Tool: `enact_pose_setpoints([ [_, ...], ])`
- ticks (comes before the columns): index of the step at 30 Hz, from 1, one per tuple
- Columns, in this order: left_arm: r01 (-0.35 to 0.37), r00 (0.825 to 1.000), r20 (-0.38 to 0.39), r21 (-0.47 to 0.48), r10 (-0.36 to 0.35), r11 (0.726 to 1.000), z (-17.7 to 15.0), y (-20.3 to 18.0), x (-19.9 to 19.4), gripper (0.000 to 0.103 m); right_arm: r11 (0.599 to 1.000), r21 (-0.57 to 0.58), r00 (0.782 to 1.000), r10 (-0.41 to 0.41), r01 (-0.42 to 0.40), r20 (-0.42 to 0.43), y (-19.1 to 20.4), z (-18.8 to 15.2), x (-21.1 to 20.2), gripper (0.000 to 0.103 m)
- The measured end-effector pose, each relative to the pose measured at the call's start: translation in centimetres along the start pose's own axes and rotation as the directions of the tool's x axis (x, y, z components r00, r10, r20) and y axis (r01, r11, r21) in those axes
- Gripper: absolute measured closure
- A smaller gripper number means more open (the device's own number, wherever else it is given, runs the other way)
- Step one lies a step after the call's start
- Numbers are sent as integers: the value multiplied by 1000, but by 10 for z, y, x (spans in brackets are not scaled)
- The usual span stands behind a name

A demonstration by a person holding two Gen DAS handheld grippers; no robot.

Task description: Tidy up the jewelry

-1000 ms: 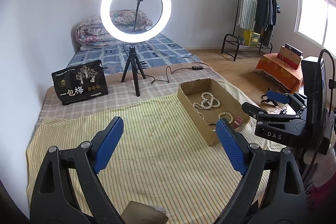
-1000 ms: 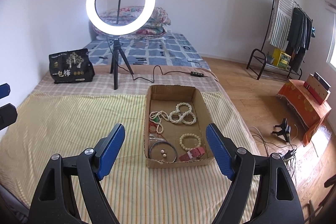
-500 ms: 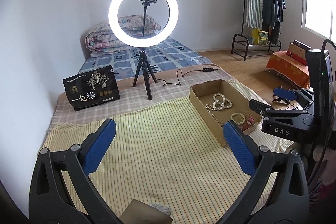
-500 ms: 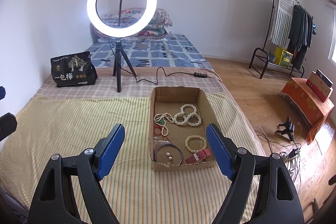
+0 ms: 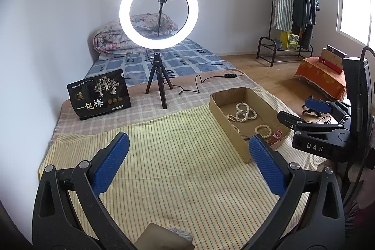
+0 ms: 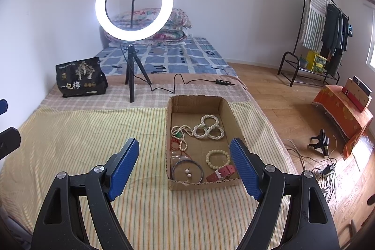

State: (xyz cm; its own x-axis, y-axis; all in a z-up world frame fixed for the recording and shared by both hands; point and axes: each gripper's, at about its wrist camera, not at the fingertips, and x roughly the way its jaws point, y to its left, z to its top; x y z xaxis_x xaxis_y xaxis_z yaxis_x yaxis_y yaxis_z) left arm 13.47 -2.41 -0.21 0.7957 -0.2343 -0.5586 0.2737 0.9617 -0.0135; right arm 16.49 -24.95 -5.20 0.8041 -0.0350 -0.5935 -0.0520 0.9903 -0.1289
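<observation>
Jewelry (image 6: pixel 208 130) all lies inside the cardboard box (image 6: pixel 169 123) ahead of the empty, wide-spread right claw (image 6: pixel 185 168) and right of the equally spread left claw (image 5: pixel 187 165), fitting either a finished gathering or one awaiting sorting.

The cardboard box (image 6: pixel 174 183) is the landmark. To its left the striped yellow cloth (image 6: pixel 82 144) lies bare and flat, a wide stretch where a claw could pass freely; the strip of cloth in front of the box is bare too. The box is open on top, so entry from above is unhindered, though its low walls block a sideways approach (the near wall is ragged and lower). Inside, bead strings (image 6: pixel 206 128), a bracelet (image 6: pixel 218 157), a bangle (image 6: pixel 186 171) and a red strap (image 6: pixel 221 172) crowd the floor, with bare cardboard between them. Behind the box to the left stand a ring light's tripod (image 6: pixel 132 76) and its trailing cable (image 6: pixel 178 83); a black bag (image 6: pixel 79 80) sits further left.
</observation>
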Motion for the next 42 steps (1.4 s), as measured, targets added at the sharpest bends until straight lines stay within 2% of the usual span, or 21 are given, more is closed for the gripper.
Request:
enact_pose_setpoints([
  [42,6,1000,7,2,-6,1000,1,-6,-3,0,1000,5,1000,-2,3,-12,-3,-2,1,23],
])
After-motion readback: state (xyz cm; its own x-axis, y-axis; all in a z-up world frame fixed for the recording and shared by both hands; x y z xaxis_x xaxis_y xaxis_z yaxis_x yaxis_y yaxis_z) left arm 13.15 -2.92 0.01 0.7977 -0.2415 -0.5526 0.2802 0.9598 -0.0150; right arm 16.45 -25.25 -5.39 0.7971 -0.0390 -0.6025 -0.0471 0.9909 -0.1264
